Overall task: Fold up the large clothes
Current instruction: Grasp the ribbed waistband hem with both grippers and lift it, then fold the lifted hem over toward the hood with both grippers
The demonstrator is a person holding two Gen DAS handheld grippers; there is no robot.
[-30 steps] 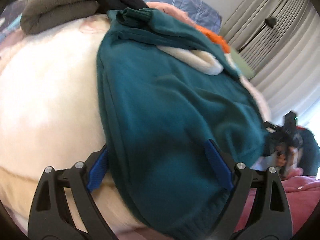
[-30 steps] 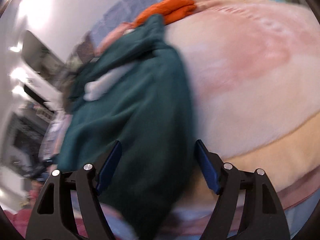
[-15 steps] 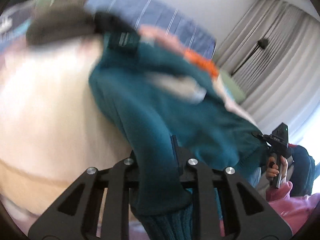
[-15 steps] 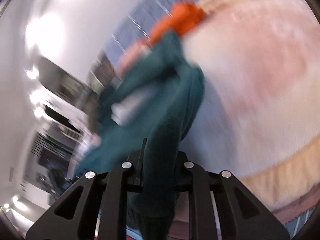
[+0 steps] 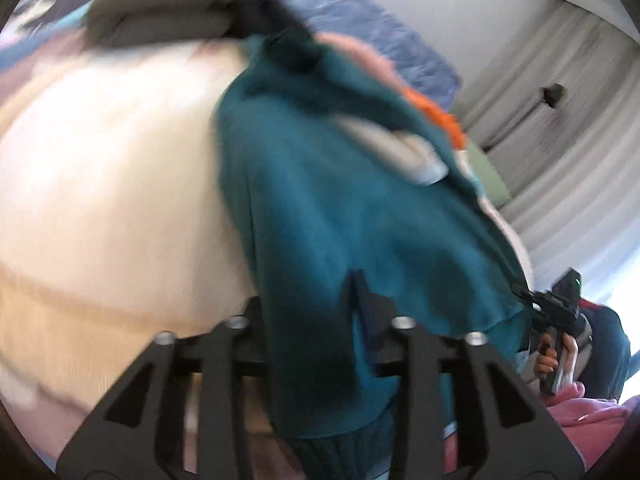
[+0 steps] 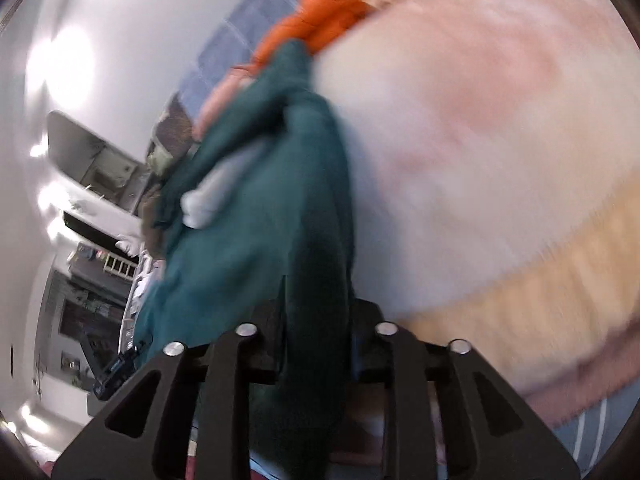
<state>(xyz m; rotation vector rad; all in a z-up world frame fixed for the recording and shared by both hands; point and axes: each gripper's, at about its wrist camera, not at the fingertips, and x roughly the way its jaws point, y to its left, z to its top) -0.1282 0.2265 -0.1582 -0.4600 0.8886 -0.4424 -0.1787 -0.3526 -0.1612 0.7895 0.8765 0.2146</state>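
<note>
A teal sweater [image 5: 328, 216] lies spread on a cream blanket [image 5: 104, 208] over the bed, its near hem bunched between both narrowly parted, opening tools, the left tool [image 5: 316, 312] and right tool [image 6: 316, 312] at six o'clock, with orange cloth [image 6: 320, 20] at twelve o'clock beyond.

Teal garment [image 5: 340, 216] hides both pads; its hem leaves frame; shelves [image 6: 100, 272] blurred.

Teal garment [image 5: 320, 208]: soft matt fleece cloth, ribbed knit hem. Blanket [image 5: 108, 184]: plush fuzzy cream cloth. Gripper fingers [image 5: 224, 364]: matt black plastic, shiny metal screws.
</note>
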